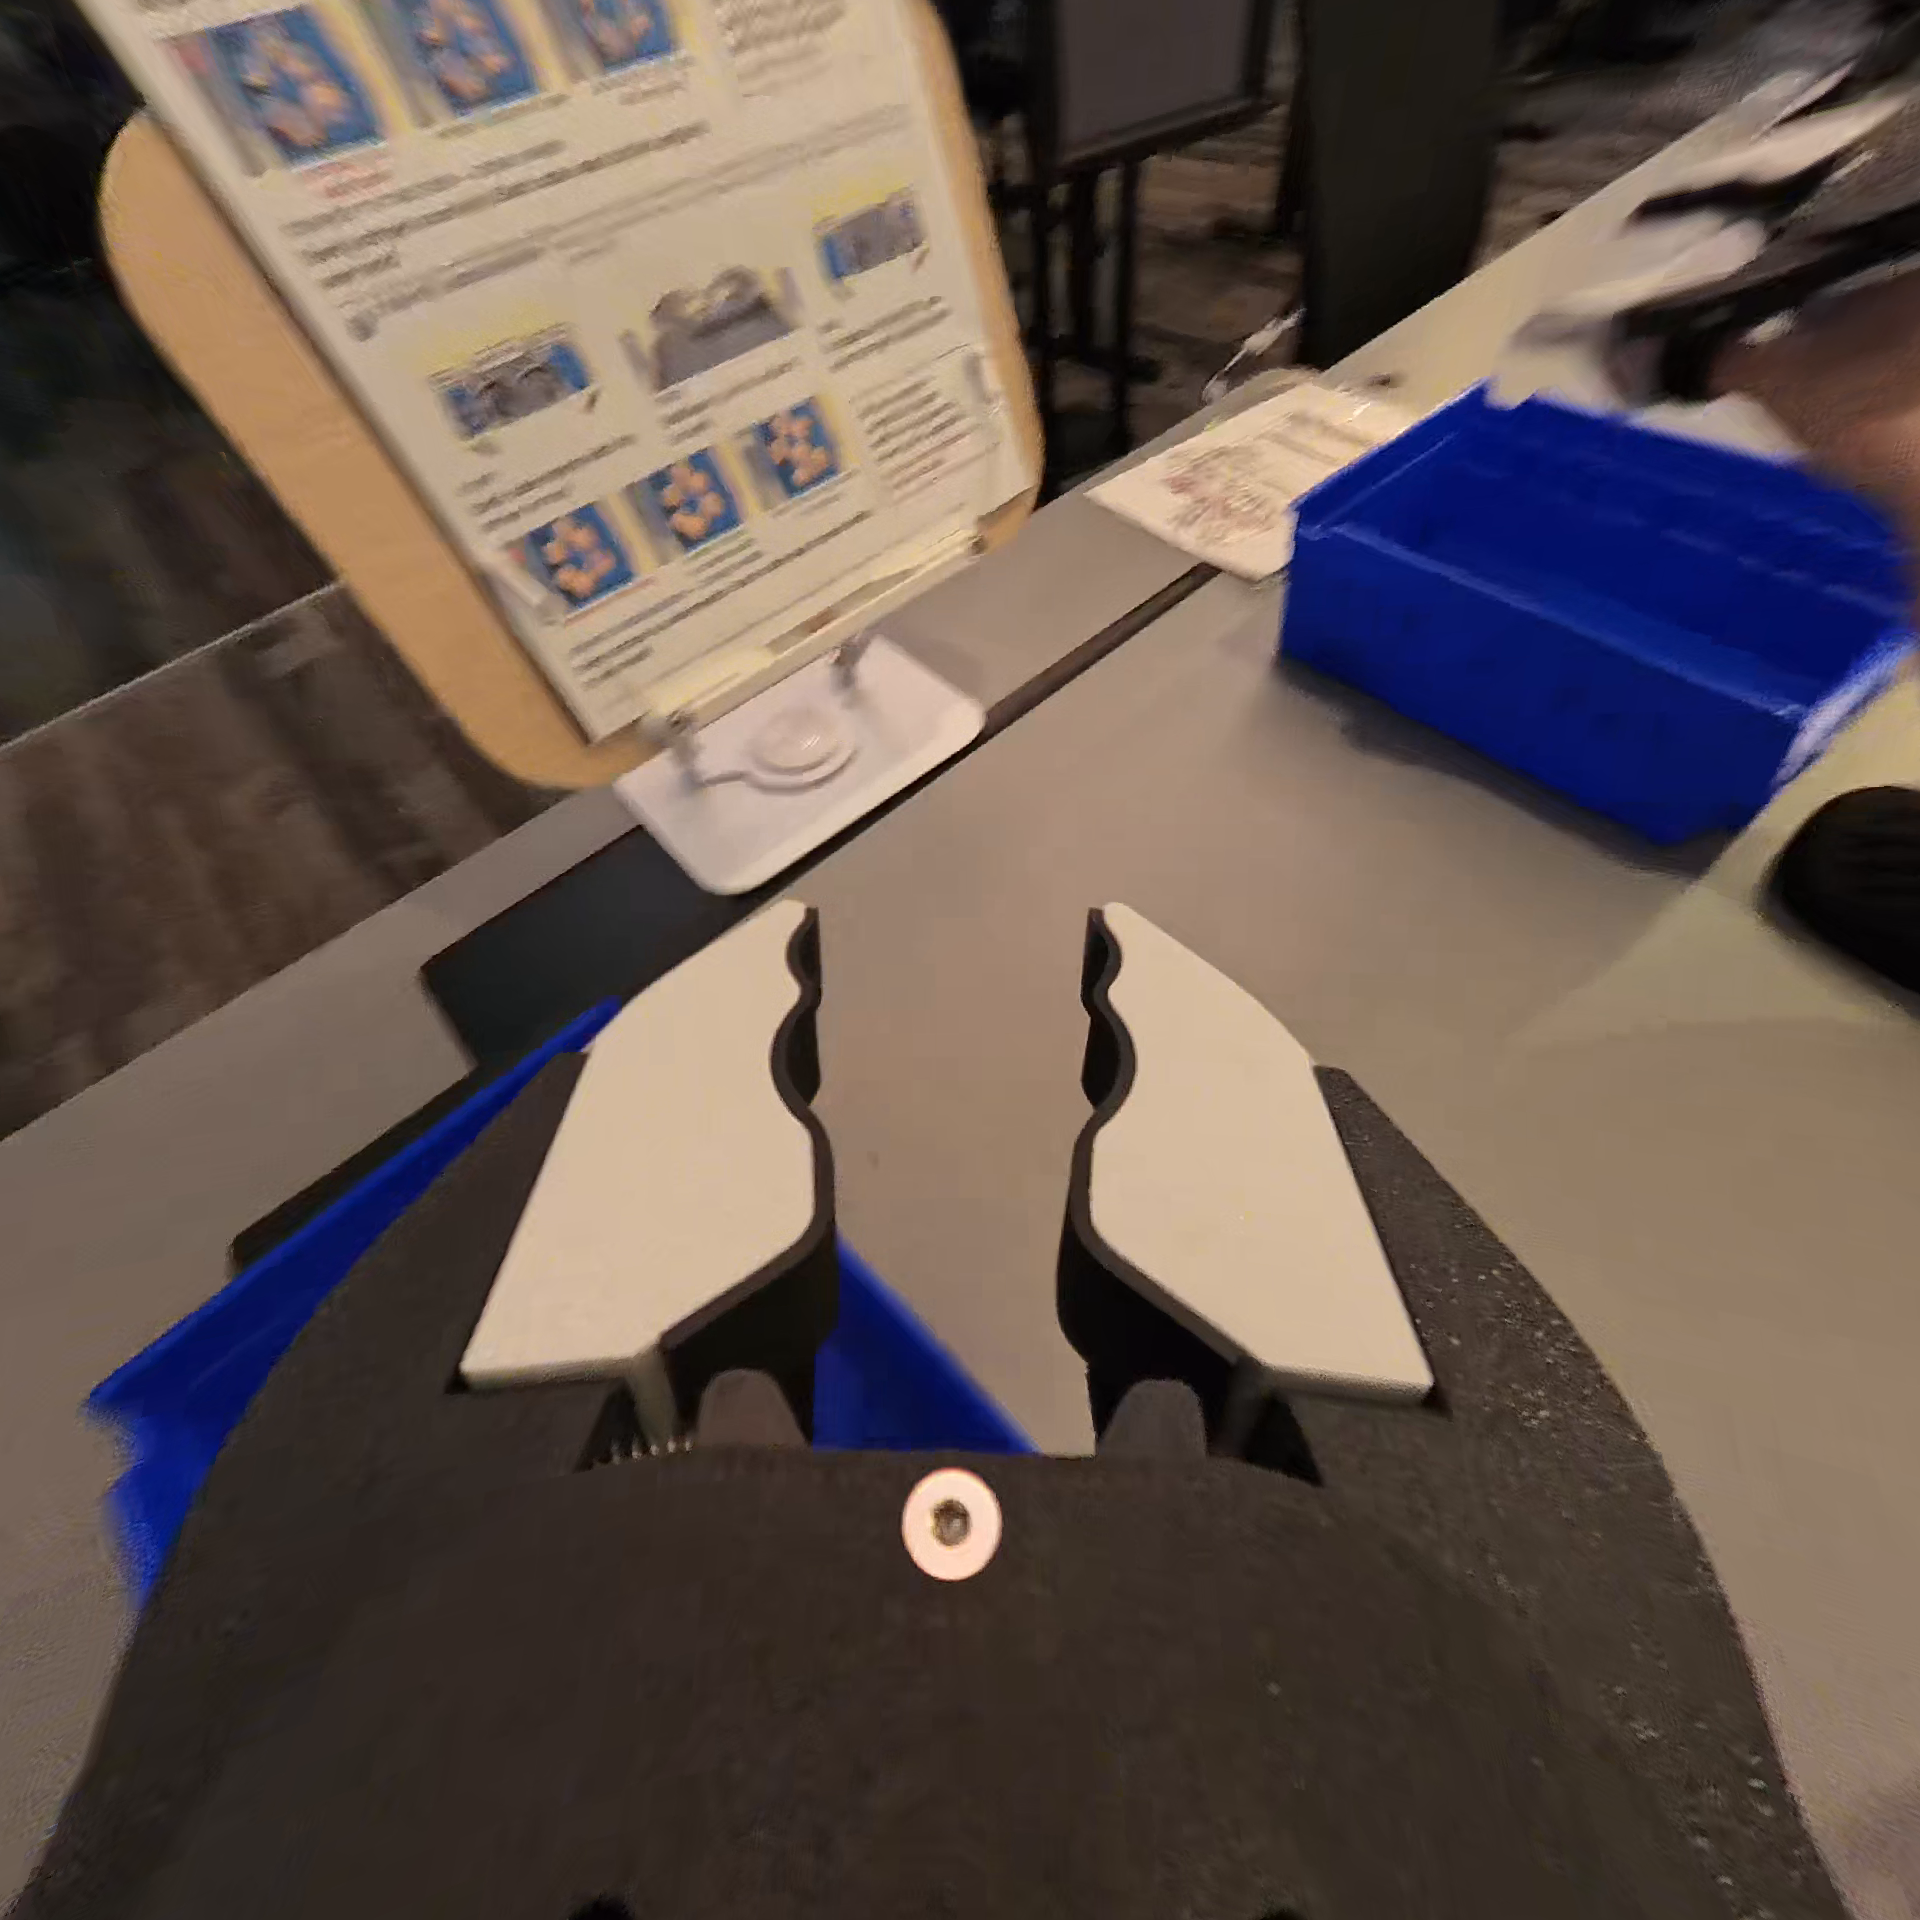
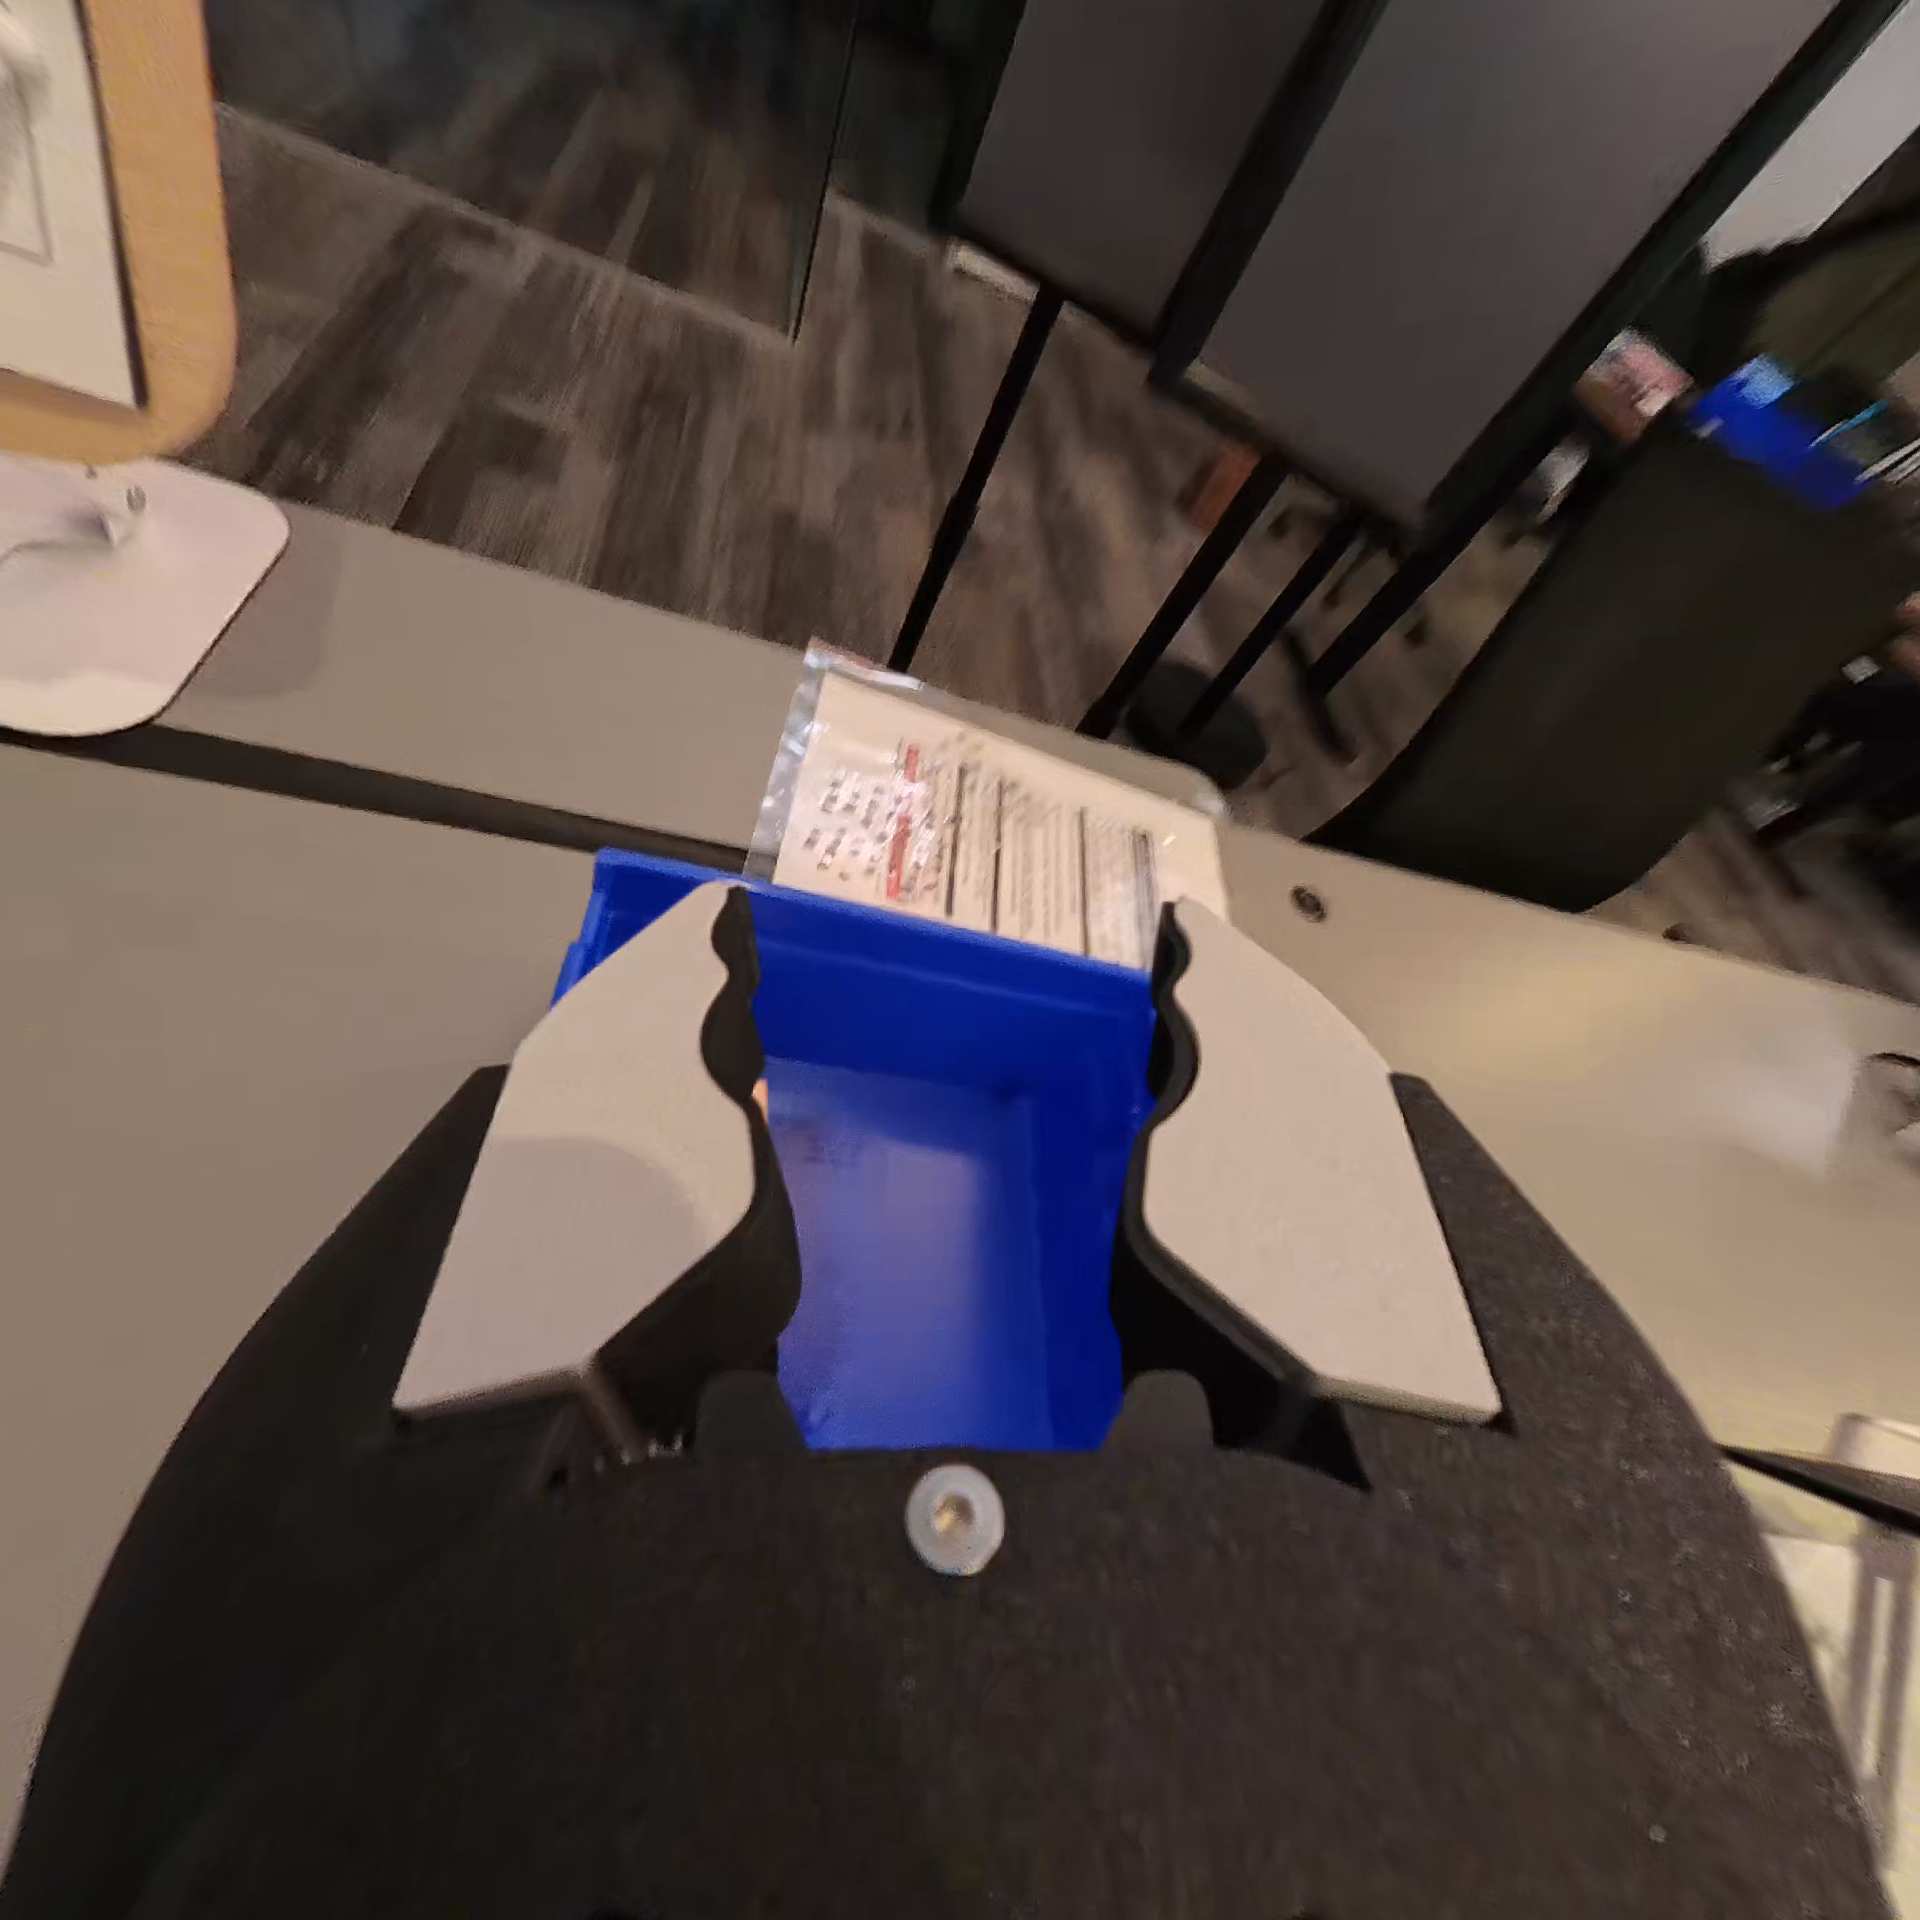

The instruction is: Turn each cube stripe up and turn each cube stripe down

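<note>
the left tongs [image 1: 948,925] are held apart, with nothing between the two fingers, only the bare grey table [image 1: 1195,831] seen in the gap. a blue bin [image 1: 260,1340] is partly hidden under them, and what is in it cannot be seen. the right tongs [image 2: 951,920] are held apart too, with nothing gripped, and are hung right over another blue bin [image 2: 935,997]. the floor of this bin looks bare, but a tiny orange bit [image 2: 762,1096] is seen beside the left finger, and it cannot be told if it is a cube. no cube is seen clearly in either view.

behind this bin a sheet in a clear bag [image 2: 997,842] is laid flat on the table. a paper with pictures on a tan board [image 1: 582,343] is held up on a white stand [image 1: 800,758] at the far edge. past the table a dark carpet floor [image 2: 623,343] and black chair legs [image 2: 977,468] are seen.
</note>
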`<state>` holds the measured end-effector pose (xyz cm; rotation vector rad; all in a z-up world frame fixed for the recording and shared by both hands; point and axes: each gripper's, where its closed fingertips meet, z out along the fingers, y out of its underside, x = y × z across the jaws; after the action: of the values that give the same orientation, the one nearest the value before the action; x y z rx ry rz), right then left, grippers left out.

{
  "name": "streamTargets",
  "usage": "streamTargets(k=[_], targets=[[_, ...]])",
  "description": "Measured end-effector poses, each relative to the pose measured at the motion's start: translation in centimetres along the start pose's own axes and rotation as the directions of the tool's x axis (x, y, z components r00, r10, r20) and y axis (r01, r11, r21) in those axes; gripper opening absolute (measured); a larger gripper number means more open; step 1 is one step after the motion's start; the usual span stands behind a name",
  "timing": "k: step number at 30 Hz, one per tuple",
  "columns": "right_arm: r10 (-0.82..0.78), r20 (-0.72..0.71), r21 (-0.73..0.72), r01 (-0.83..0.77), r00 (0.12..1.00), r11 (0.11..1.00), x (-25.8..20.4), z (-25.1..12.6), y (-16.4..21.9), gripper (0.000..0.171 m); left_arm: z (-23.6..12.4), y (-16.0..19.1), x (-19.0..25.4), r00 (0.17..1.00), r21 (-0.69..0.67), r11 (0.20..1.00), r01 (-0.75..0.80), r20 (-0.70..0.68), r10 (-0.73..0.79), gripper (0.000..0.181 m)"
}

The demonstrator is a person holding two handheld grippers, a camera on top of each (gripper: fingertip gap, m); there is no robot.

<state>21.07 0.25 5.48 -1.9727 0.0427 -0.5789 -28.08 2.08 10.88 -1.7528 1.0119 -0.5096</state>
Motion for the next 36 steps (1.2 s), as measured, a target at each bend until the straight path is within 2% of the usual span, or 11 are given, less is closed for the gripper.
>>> streamTargets(k=[3, 7, 12, 17, 21, 23, 30, 34, 36], targets=[[-0.040, -0.028, 0.057, 0.042, 0.999, 0.998, -0.3, -1.5, -1.3, 0.071, -1.1, 3.1, -3.0, 0.997, -0.144, 0.990, -0.008, 0.073, 0.018, 0.047], [-0.089, -0.004, 0.052, 0.089, 0.996, 0.995, -1.7, -1.4, -1.3, 0.071, -2.6, 5.9, -7.0, 0.971, -0.245, 0.960, -0.135, 0.160, 0.177, 0.041], [-0.123, 0.059, 0.039, 0.121, 0.991, 0.992, -3.5, -0.7, -0.8, 0.071, -2.2, 11.2, -9.6, 0.936, -0.386, 0.880, -0.277, 0.099, 0.338, 0.040], [-0.161, 0.101, 0.021, 0.159, 0.982, 0.987, -4.8, 0.2, -0.2, 0.071, 0.0, 16.1, -11.0, 0.967, -0.474, 0.850, -0.231, -0.020, 0.252, 0.046], [-0.171, 0.125, 0.007, 0.172, 0.977, 0.985, -5.3, 0.6, 0.2, 0.071, 0.3, 21.3, -11.0, 0.986, -0.646, 0.745, -0.165, -0.101, 0.130, 0.056], [-0.162, 0.145, 0.006, 0.163, 0.976, 0.987, -5.6, 0.6, 0.3, 0.071, 0.5, 23.1, -11.4, 0.991, -0.703, 0.698, -0.134, -0.100, 0.090, 0.061], [-0.169, 0.189, -0.002, 0.172, 0.967, 0.985, -6.4, 0.6, 0.6, 0.071, 2.5, 25.0, -12.2, 0.987, -0.735, 0.658, -0.162, -0.109, 0.121, 0.077], [-0.175, 0.206, 0.004, 0.178, 0.963, 0.984, -6.7, 0.5, 0.5, 0.071, 2.9, 26.7, -12.0, 0.986, -0.771, 0.614, -0.167, -0.136, 0.098, 0.070], [-0.179, 0.214, 0.004, 0.182, 0.960, 0.983, -6.7, 0.5, 0.5, 0.071, 3.0, 27.3, -12.0, 0.986, -0.784, 0.598, -0.166, -0.144, 0.086, 0.062]])
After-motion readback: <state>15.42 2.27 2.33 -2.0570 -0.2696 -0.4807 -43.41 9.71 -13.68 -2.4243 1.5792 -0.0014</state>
